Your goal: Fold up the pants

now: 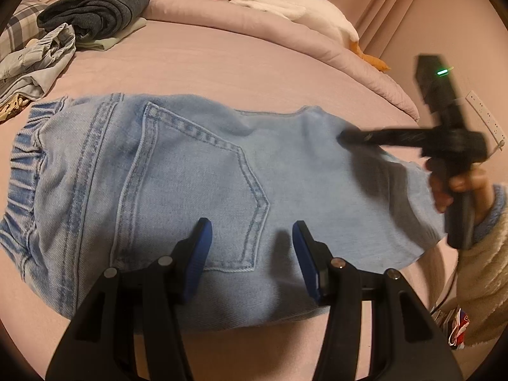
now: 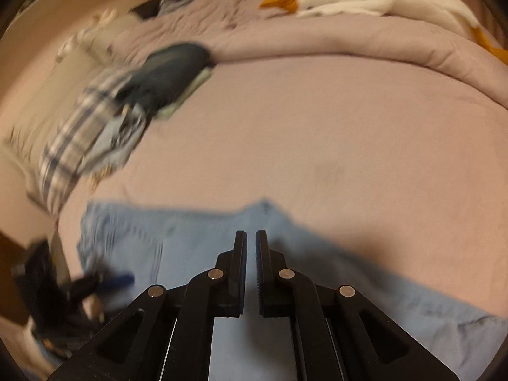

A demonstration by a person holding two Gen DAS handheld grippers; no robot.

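Note:
Light blue jeans (image 1: 177, 171) lie folded on the pink bed sheet (image 1: 222, 63), back pocket up, elastic waistband at the left. My left gripper (image 1: 251, 225) hovers open over the near edge of the jeans, nothing between its blue pads. A hand holds my right gripper (image 1: 344, 135) at the right, its tip over the far right part of the jeans; whether it touches the fabric is unclear. In the right wrist view, blurred by motion, the right gripper (image 2: 251, 233) is shut with nothing between its fingers, above the jeans (image 2: 190, 241). The left gripper (image 2: 104, 281) shows blurred at lower left.
A pile of clothes, dark grey sweater (image 1: 98, 6) on top, sits at the back left with crumpled grey fabric (image 1: 41, 60) beside it. A white goose plush (image 1: 285, 0) lies on the rolled duvet (image 1: 349, 63) along the back. A wall socket strip (image 1: 485, 117) is at the right.

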